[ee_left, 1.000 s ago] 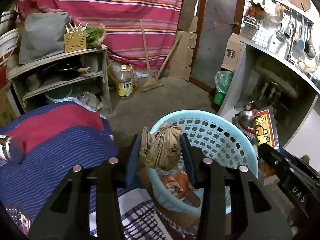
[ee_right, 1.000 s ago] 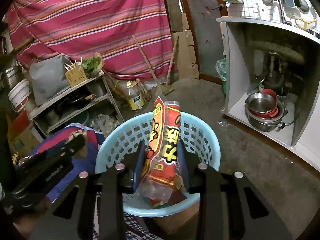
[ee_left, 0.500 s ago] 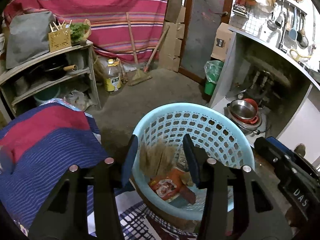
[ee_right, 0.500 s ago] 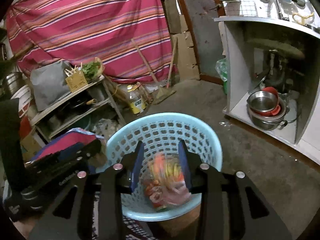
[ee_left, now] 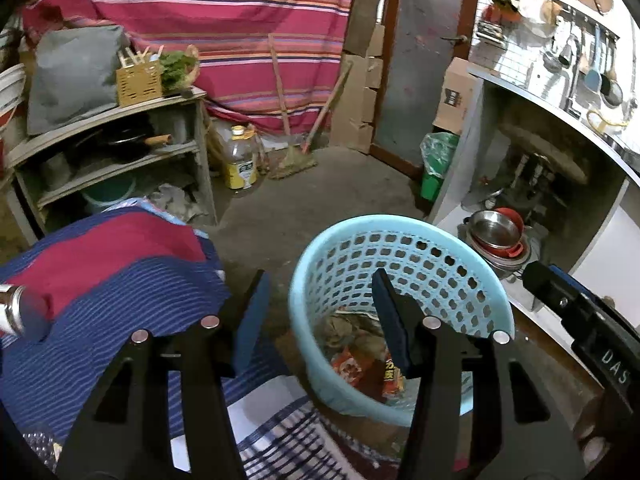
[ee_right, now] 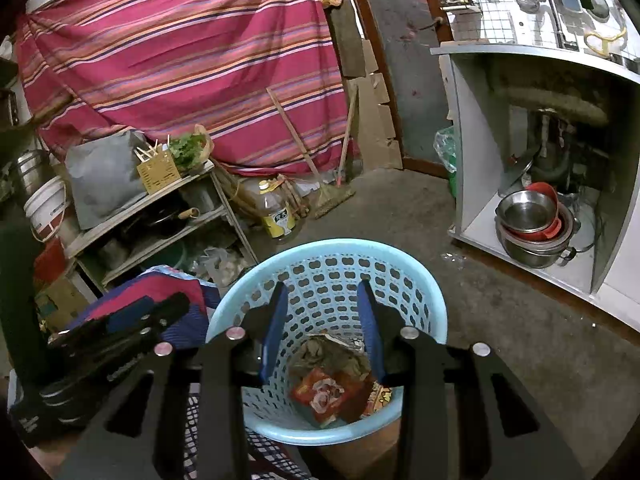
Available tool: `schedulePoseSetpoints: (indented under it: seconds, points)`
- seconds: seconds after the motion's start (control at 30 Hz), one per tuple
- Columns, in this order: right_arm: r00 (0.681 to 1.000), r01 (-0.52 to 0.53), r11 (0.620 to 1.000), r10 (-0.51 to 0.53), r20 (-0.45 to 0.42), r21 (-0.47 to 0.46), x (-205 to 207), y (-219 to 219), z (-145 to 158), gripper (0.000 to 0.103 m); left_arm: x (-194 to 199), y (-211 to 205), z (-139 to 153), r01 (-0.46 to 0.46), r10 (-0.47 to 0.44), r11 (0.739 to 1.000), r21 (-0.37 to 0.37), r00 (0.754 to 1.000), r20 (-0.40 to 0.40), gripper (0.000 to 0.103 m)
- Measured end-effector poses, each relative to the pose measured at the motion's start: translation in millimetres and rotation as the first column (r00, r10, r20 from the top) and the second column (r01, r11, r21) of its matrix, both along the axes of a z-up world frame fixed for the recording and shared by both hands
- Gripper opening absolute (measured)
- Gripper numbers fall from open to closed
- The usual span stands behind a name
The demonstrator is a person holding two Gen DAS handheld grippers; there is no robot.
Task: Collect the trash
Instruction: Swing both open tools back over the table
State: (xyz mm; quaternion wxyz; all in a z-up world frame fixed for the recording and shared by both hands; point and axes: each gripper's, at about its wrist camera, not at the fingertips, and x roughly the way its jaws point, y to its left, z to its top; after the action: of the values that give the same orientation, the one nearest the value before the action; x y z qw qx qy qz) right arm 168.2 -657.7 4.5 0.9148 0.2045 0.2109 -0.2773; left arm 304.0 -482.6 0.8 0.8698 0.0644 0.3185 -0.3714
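A light blue plastic basket (ee_left: 472,264) (ee_right: 420,280) stands on the floor below both grippers. Inside it lie a crumpled brown paper wad (ee_right: 320,354) (ee_left: 340,326) and a red snack wrapper (ee_right: 324,394) (ee_left: 352,364). My left gripper (ee_left: 318,320) is open and empty, its jaws straddling the basket's left rim from above. My right gripper (ee_right: 322,328) is open and empty, directly above the basket's inside. The right gripper's body shows at the right edge of the left wrist view (ee_left: 580,320); the left gripper's body shows at the left of the right wrist view (ee_right: 112,344).
A red and blue striped cloth (ee_left: 100,272) covers a surface left of the basket, with a metal can (ee_left: 20,312) on it. A grey shelf (ee_left: 112,160) stands behind. A white cabinet with steel bowls (ee_right: 528,216) is to the right. An oil bottle (ee_right: 276,212) and a broom (ee_right: 328,196) stand by the striped curtain.
Both grippers opened. The brown paper wad dropped from the left gripper and the red snack wrapper dropped from the right gripper into the basket.
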Motion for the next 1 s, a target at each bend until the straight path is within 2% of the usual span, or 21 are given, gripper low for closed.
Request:
schedulePoseSetpoints:
  seconds: [0.1,0.13,0.17,0.23,0.43,0.47,0.5,0.53,0.63,0.7,0.73,0.9,1.0]
  points:
    - [1.000,-0.013,1.000,0.013,-0.004,-0.010,2.6,4.1,2.6,0.038,1.5,13.5,2.6,-0.023,0.023,1.000,-0.002,1.000,-0.005,0.052]
    - [1.000,-0.015,1.000,0.015,-0.001,-0.015,2.8,6.2,3.9,0.046,0.7,19.2,4.5,-0.028,0.028,1.000,-0.002,1.000,-0.003,0.052]
    - [1.000,-0.015,1.000,0.015,0.001,-0.017,2.9,7.6,5.0,0.050,-0.9,26.2,7.0,-0.031,0.031,1.000,0.003,1.000,0.005,0.052]
    - [0.999,-0.039,0.999,0.039,0.004,-0.021,5.6,12.2,7.2,0.052,-4.9,41.9,11.7,-0.048,0.048,0.999,0.011,0.999,0.016,0.052]
    - [0.994,-0.112,0.992,0.113,0.002,-0.061,20.6,47.4,20.7,0.054,-13.5,134.7,29.7,-0.155,0.152,0.987,0.051,0.987,0.058,0.053]
    - [0.991,-0.130,0.989,0.131,0.005,-0.070,22.3,56.5,23.4,0.055,-17.6,160.4,33.0,-0.179,0.176,0.982,0.052,0.982,0.066,0.055]
    - [0.988,-0.153,0.986,0.154,0.012,-0.072,24.1,64.5,26.0,0.057,-20.5,177.7,35.0,-0.197,0.192,0.979,0.055,0.978,0.075,0.062]
    - [0.982,-0.184,0.980,0.186,0.022,-0.076,27.5,77.4,29.9,0.058,-25.2,203.4,36.7,-0.230,0.224,0.971,0.064,0.970,0.093,0.066]
    - [0.970,-0.239,0.965,0.242,0.019,-0.106,34.6,109.6,38.5,0.058,-31.7,262.6,38.0,-0.323,0.312,0.942,0.092,0.943,0.115,0.066]
    - [0.954,-0.294,0.950,0.299,0.032,-0.107,39.6,135.4,43.8,0.060,-35.4,308.4,35.2,-0.408,0.391,0.903,0.130,0.910,0.140,0.066]
    - [0.945,-0.320,0.941,0.325,0.035,-0.109,41.8,147.7,45.4,0.062,-35.4,322.9,34.5,-0.431,0.413,0.893,0.134,0.900,0.143,0.066]
    - [0.910,-0.408,0.907,0.414,0.032,-0.106,58.4,209.6,46.3,0.063,-30.8,410.8,21.9,-0.555,0.543,0.826,0.098,0.830,0.124,0.066]
    - [0.870,-0.489,0.870,0.492,0.041,-0.067,71.2,255.2,33.7,0.066,-29.4,449.1,14.0,-0.606,0.592,0.789,0.103,0.794,0.136,0.066]
